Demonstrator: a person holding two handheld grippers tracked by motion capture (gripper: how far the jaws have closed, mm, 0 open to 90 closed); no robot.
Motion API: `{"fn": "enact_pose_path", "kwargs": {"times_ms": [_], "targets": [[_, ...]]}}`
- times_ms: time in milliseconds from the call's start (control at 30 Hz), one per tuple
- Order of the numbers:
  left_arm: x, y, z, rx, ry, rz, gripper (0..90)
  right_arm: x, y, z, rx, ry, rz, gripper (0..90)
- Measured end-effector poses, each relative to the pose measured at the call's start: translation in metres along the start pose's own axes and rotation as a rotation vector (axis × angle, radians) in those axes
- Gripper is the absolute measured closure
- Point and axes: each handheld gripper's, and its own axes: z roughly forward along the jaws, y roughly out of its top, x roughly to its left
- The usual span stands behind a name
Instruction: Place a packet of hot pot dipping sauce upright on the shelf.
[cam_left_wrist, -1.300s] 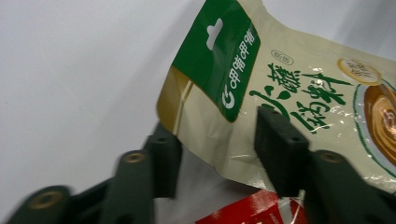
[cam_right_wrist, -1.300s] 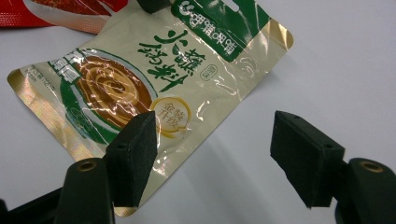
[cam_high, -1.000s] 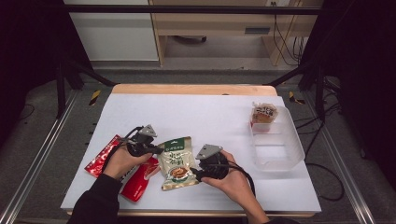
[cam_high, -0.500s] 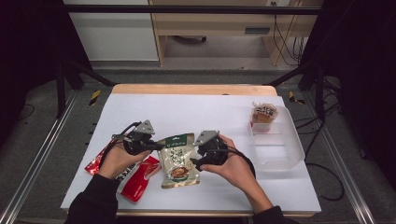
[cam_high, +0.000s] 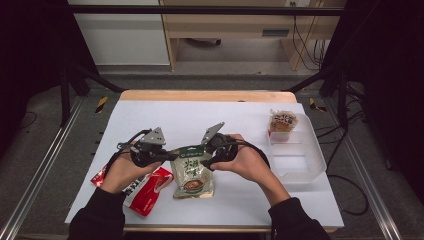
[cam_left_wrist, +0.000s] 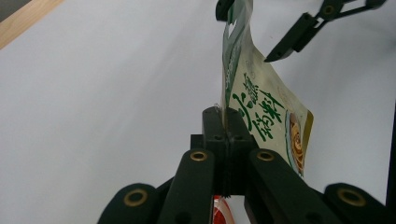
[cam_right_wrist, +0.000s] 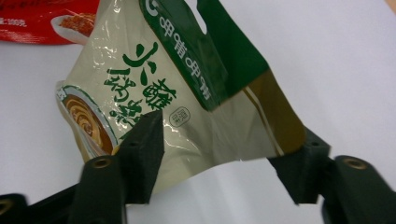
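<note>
Your left gripper (cam_left_wrist: 224, 122) is clamped tight on the top edge of the green-and-cream pouch (cam_high: 192, 171), holding it lifted just above the white table (cam_high: 210, 120), beside the red packet (cam_high: 146, 190). Your right gripper (cam_right_wrist: 224, 158) has been closing, its jaws either side of the pouch's far edge; the pads seem not to press yet. Centre the edge between them before you squeeze, and keep both hands level.

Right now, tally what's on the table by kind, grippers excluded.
Green-and-cream foil snack pouch: 1
Red foil snack packets: 2
Small clear-wrapped brown snack: 1
Clear plastic bin: 1
Total: 5
</note>
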Motion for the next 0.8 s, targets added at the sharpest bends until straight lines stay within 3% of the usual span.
{"fn": "enact_pose_path", "kwargs": {"times_ms": [167,200,267,300,500,633,667,700,733,767,800], "targets": [[-0.0012,0.0007,-0.0020,-0.011,-0.008,0.011,90.0,-0.0004,0.0042,0.0017,0.021,0.074,-0.026,59.0],[-0.0013,0.0007,-0.0023,-0.013,-0.009,0.012,90.0,0.0010,0.0051,0.0018,0.021,0.086,-0.034,65.3],[-0.0014,0.0006,-0.0026,-0.012,-0.013,0.015,90.0,0.0018,0.0054,0.0023,0.015,0.092,-0.044,66.6],[-0.0015,0.0005,-0.0027,-0.013,-0.013,0.015,90.0,0.0033,0.0054,0.0022,0.027,0.084,-0.056,72.4],[-0.0018,0.0004,-0.0036,-0.014,-0.015,0.014,90.0,0.0013,0.0052,-0.0003,0.016,0.071,-0.071,87.9],[-0.0005,-0.0020,-0.0020,-0.020,-0.015,0.000,88.6,0.0024,0.0064,-0.0017,0.027,0.076,-0.073,89.9],[-0.0001,-0.0027,-0.0018,-0.020,-0.012,-0.003,86.4,0.0025,0.0068,-0.0021,0.028,0.077,-0.077,90.0],[0.0006,-0.0036,-0.0016,-0.021,-0.014,-0.004,73.9,0.0023,0.0077,-0.0037,0.030,0.077,-0.081,90.0],[0.0009,-0.0043,-0.0011,-0.024,-0.015,-0.015,67.9,0.0015,0.0080,-0.0040,0.030,0.076,-0.084,90.0],[0.0011,-0.0047,-0.0010,-0.025,-0.011,-0.020,67.9,0.0015,0.0080,-0.0040,0.030,0.076,-0.084,90.0],[0.0017,-0.0054,-0.0012,-0.017,-0.007,-0.014,62.1,0.0015,0.0085,-0.0050,0.042,0.074,-0.077,90.0]]}}
